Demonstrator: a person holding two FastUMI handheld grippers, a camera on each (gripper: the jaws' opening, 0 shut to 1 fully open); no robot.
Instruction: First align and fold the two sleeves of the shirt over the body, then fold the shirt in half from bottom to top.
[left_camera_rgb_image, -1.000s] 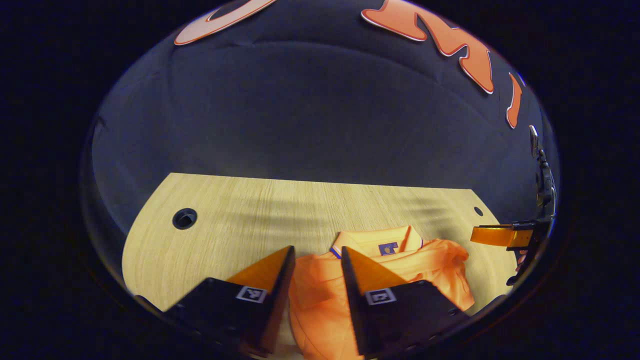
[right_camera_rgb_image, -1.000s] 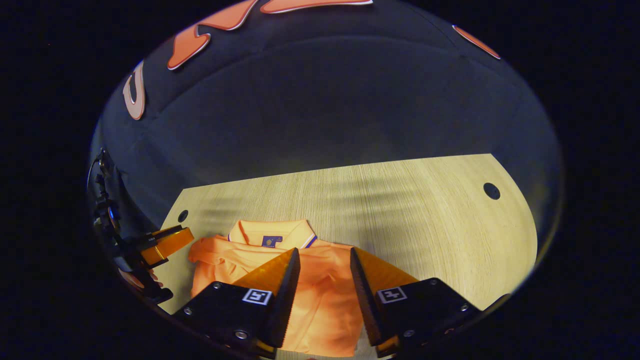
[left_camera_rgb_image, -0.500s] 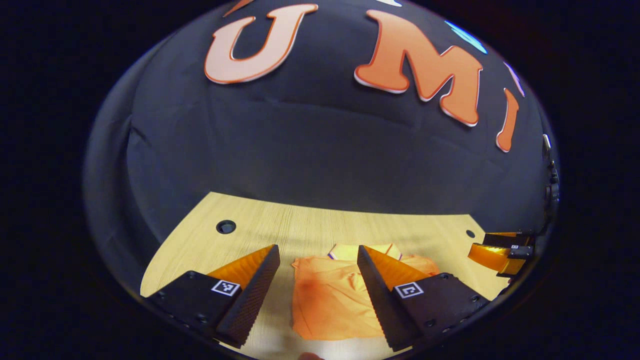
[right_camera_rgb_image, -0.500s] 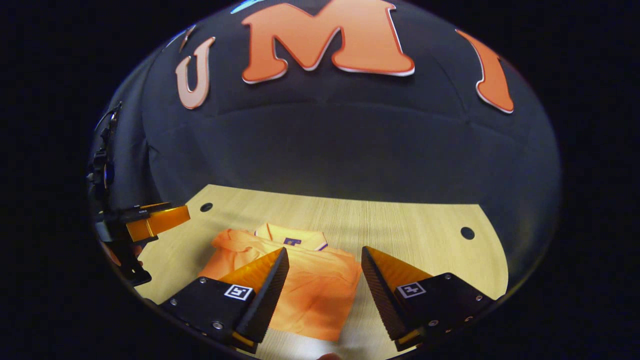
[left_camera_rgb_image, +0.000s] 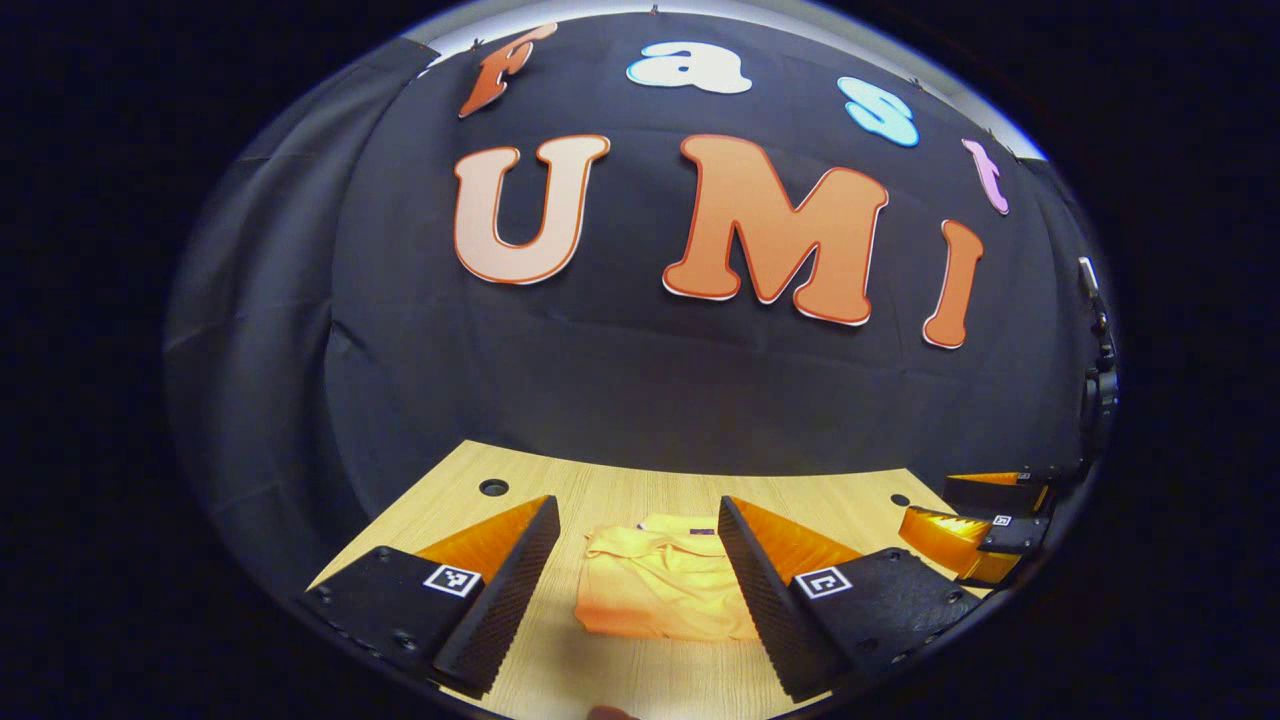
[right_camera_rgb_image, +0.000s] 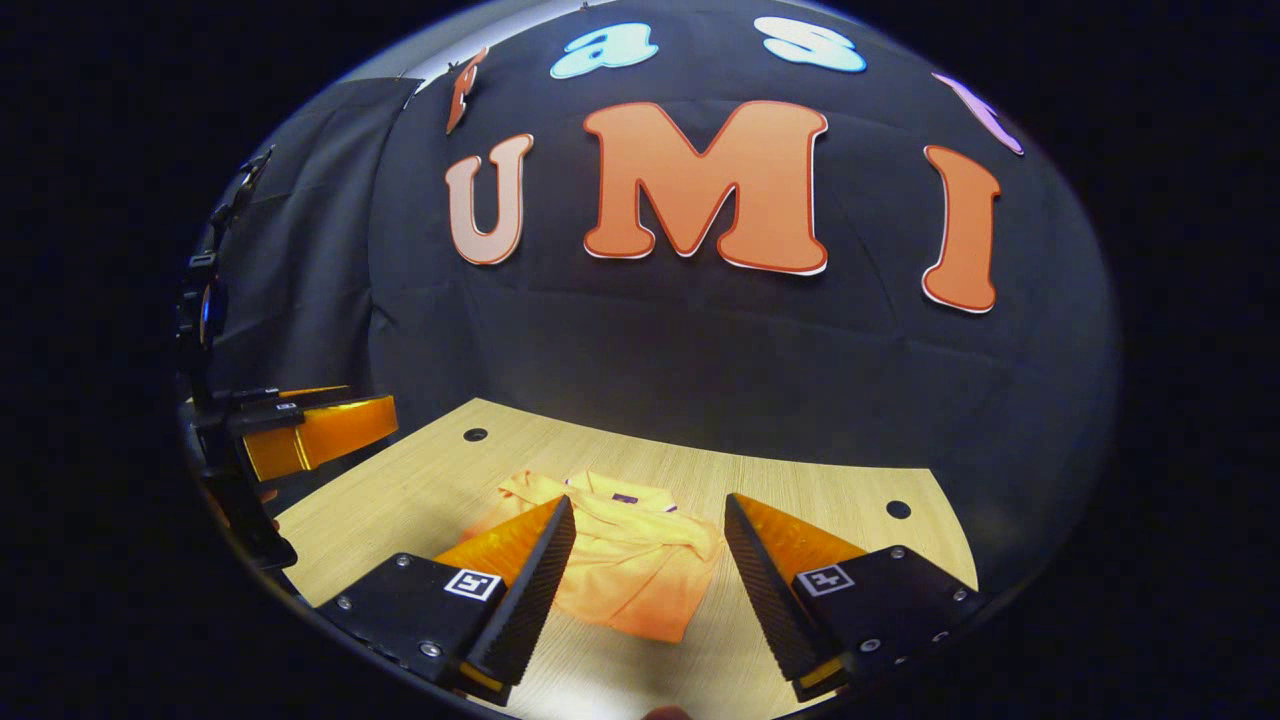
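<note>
Folded shirt (left_camera_rgb_image: 655, 590) mid table (left_camera_rgb_image: 620, 680), both grippers (left_camera_rgb_image: 638, 560) (right_camera_rgb_image: 650, 560) spread, clear above

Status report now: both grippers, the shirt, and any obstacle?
Left gripper open, right gripper open, both above the wooden table. Orange collared shirt lies folded, untouched. Nothing in the way.

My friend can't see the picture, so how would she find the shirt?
Look at the pale wooden table in front of the black cloth wall. Near its middle lies the orange polo shirt, folded into a small bundle with its collar toward the wall. It is the only soft, crumpled thing on the tabletop.
</note>
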